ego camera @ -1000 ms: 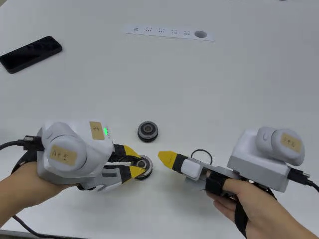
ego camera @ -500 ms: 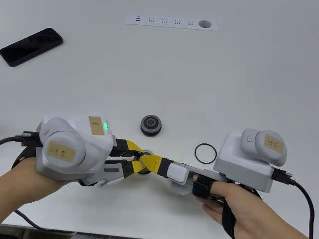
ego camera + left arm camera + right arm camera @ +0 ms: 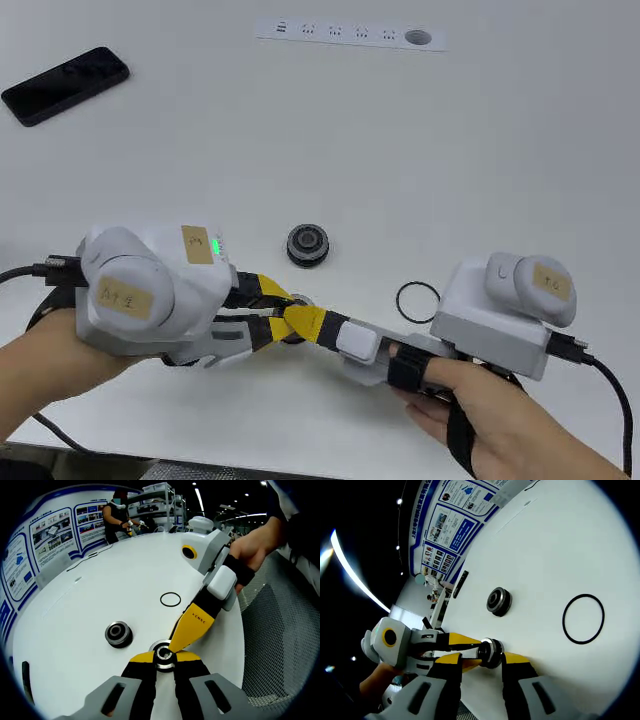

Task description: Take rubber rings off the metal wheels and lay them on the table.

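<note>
Holding the wheel (image 3: pixel 491 652) clamped in the left tongs (image 3: pixel 164 656), right tongs (image 3: pixel 491 660) straddling it head-on from opposite (pinching or not, cannot tell).

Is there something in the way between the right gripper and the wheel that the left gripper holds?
Nothing visible. The right gripper has its jaws on either side of the wheel, which the left gripper clamps. The loose ring and the second wheel lie apart from them.
</note>
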`<state>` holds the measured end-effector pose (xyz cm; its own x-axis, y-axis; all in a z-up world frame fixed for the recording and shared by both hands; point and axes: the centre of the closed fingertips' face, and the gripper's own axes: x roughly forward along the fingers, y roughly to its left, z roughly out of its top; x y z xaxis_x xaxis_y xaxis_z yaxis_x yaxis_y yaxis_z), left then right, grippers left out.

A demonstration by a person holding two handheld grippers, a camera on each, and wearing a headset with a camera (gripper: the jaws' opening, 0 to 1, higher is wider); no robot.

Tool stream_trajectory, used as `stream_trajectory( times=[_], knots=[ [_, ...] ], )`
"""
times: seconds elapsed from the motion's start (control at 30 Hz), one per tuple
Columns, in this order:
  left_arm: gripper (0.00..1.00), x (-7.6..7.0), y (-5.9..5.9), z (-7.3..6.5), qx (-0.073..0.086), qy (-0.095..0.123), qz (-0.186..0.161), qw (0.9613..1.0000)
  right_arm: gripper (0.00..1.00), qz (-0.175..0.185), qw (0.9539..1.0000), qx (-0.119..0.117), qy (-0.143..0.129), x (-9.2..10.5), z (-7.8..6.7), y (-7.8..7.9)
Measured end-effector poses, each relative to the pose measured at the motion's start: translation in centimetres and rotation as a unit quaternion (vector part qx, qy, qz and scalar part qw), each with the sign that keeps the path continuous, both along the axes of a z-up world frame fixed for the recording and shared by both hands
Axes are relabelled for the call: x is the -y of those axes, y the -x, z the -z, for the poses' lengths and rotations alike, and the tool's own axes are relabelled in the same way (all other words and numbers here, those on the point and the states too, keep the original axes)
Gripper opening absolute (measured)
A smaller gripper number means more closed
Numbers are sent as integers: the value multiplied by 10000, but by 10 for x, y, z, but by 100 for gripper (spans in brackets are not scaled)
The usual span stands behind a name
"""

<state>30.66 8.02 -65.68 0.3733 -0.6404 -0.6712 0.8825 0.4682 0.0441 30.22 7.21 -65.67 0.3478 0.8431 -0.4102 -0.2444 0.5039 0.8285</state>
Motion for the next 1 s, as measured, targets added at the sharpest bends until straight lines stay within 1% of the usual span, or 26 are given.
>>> stream_trajectory(
  times=[0.03, 0.1, 0.17, 0.3, 0.37, 0.47, 0.67, 1.0],
  knots=[
    [12, 0, 0, 0, 1, -1, 2, 10000, 30, -31, 10000, -12, -78, -1, -2, 1],
    [12, 0, 0, 0, 1, 0, 3, 10000, 30, -27, 10000, 12, -63, 0, -2, 1],
    [12, 0, 0, 0, 5, 4, 4, 10000, 30, -11, 9999, -54, -103, 0, -1, 1],
    [12, 0, 0, 0, 2, 21, -8, 10000, 29, -34, 9999, -77, -150, 0, -3, 2],
    [12, 0, 0, 0, 2, 23, -7, 10000, 28, 8, 9997, -131, -186, 1, -2, 1],
    [12, 0, 0, 0, 6, 16, 2, 10000, 25, 8, 9998, -127, -183, 3, -2, 1],
    [12, 0, 0, -1, 6, 15, 4, 10000, 24, 2, 9998, -92, -187, 3, -2, 1],
    [12, 0, 0, 0, 6, 23, 13, 10000, 18, 36, 9997, -129, -197, 7, 0, 0]
  ],
)
